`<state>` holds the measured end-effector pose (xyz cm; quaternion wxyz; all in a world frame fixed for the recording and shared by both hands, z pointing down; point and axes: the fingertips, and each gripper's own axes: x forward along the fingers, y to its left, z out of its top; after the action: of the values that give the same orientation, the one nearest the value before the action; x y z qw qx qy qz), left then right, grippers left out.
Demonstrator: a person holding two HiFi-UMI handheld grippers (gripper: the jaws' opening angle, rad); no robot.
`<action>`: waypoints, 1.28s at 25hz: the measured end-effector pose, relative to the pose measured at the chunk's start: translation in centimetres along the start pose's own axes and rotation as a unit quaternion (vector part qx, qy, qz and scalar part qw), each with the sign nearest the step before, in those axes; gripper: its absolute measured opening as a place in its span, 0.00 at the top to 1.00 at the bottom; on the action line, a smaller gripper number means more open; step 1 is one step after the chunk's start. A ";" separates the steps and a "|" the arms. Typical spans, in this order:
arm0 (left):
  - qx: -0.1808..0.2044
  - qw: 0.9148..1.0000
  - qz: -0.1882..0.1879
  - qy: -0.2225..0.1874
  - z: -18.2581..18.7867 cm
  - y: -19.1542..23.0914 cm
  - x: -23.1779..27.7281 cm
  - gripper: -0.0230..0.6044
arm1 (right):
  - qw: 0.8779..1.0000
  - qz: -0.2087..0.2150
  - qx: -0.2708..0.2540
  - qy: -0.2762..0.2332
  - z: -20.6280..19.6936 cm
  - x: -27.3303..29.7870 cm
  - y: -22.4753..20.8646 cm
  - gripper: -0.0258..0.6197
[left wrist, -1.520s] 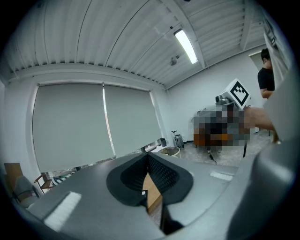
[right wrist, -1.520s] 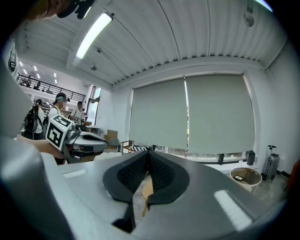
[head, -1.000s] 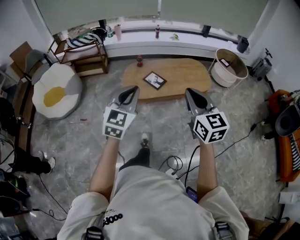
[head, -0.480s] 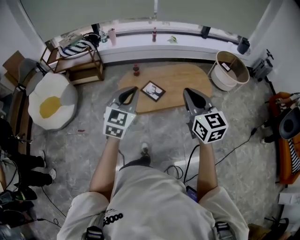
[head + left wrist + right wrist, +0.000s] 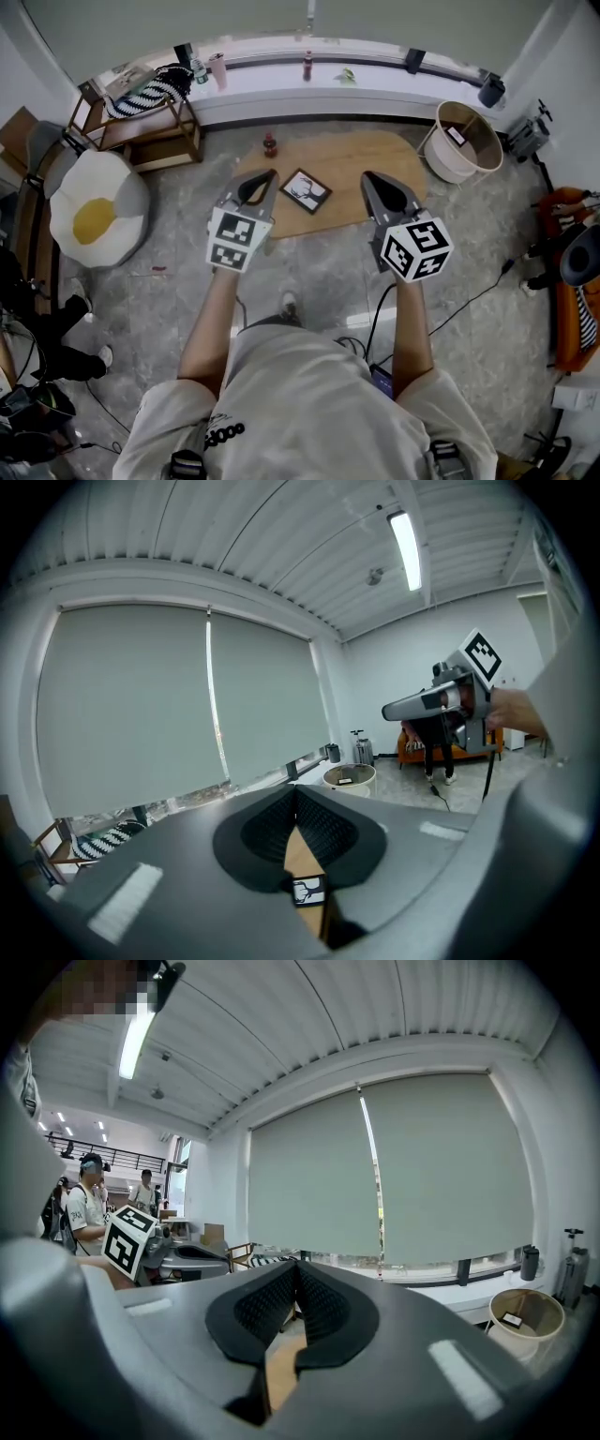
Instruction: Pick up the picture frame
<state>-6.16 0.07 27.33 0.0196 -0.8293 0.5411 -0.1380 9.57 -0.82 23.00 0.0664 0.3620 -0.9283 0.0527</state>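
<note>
A black picture frame (image 5: 306, 190) with a white print lies flat on the low oval wooden table (image 5: 375, 155); in the head view it is between my two grippers, just beyond their tips. The frame (image 5: 307, 891) also shows small through the gap under the left jaws. My left gripper (image 5: 269, 175) hovers to the left of the frame, jaws closed tip to tip with nothing in them. On the frame's other side, level with it, hangs my right gripper (image 5: 367, 177), likewise shut and empty. Neither touches the frame or the table.
A small red bottle (image 5: 270, 145) stands at the table's far left. A round basket (image 5: 459, 141) sits right of the table, a fried-egg cushion (image 5: 94, 211) and a wooden shelf (image 5: 141, 122) to the left. Cables (image 5: 375, 319) trail on the floor by my feet.
The table and the frame have drawn nearer to me and now sit between the gripper tips. Both grippers stay shut, held side by side.
</note>
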 end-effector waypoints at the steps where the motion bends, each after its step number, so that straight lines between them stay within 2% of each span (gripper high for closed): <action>1: -0.001 1.000 0.000 0.001 -0.1 0.5 0.7 0.95 | 1.000 0.000 -0.002 0.004 0.0 0.7 -0.4 0.96; 14: -0.002 1.000 -0.012 0.008 -1.7 5.9 5.9 0.95 | 0.997 -0.056 -0.020 0.043 -1.1 7.4 -4.7 0.96; 25: -0.012 0.999 -0.034 0.040 -4.4 7.6 9.4 0.95 | 0.998 -0.047 0.008 0.050 -2.4 11.2 -6.5 0.96; 32: -0.028 0.996 -0.041 0.069 -7.1 8.6 13.2 0.95 | 0.997 -0.031 0.001 0.074 -4.5 13.8 -8.4 0.96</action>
<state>-10.63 -14.55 35.32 -0.0468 -0.8394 0.5107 -0.1799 5.58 -15.53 30.10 0.1366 0.3858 -0.9091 0.0782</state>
